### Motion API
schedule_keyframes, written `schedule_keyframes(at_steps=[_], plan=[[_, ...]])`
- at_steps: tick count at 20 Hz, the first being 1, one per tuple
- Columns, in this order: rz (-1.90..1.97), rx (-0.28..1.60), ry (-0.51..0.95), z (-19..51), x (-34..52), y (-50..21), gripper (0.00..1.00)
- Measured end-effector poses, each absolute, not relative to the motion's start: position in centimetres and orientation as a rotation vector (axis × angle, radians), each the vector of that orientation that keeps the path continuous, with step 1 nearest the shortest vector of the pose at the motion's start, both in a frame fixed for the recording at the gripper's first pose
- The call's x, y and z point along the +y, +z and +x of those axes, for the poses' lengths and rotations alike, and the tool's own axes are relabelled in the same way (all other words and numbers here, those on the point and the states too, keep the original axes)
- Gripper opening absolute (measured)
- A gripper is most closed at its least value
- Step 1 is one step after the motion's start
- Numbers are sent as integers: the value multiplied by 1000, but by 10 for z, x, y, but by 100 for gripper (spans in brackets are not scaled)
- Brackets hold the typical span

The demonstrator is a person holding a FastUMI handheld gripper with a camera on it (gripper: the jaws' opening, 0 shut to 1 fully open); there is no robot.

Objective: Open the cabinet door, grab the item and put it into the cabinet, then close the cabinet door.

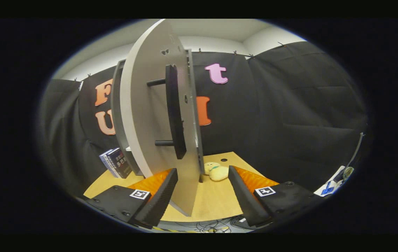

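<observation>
- 2 fingers of the gripper [202, 194] spread wide, holding nothing, the open door's lower edge standing between them.
- Left finger [160, 196] close beside the door's face, contact unclear; right finger [241, 196] apart from it.
- Cabinet door [149, 115] swung open toward the camera, pale grey, seen nearly edge-on.
- Long dark handle [175, 112] upright on the door, mounted on 2 short posts.
- Wooden table [213, 203] underneath, cables hanging past its near edge.
- Yellow plush toy [216, 171] lying on the table just beyond the door's edge, ahead of the right finger.
- Cabinet [116, 105] behind the door, dark-framed.
- Books [116, 162] leaning beside the cabinet's foot.
</observation>
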State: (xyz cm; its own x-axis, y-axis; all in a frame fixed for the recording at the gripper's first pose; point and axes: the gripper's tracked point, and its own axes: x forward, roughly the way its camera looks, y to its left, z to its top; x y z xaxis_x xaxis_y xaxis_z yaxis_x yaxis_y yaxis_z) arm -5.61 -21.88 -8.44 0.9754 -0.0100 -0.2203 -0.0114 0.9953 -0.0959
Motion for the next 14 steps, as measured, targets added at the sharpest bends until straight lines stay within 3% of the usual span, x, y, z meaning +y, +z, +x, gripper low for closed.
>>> schedule_keyframes(at_steps=[14], plan=[[-144, 213, 150, 30, -28, -140, 94]])
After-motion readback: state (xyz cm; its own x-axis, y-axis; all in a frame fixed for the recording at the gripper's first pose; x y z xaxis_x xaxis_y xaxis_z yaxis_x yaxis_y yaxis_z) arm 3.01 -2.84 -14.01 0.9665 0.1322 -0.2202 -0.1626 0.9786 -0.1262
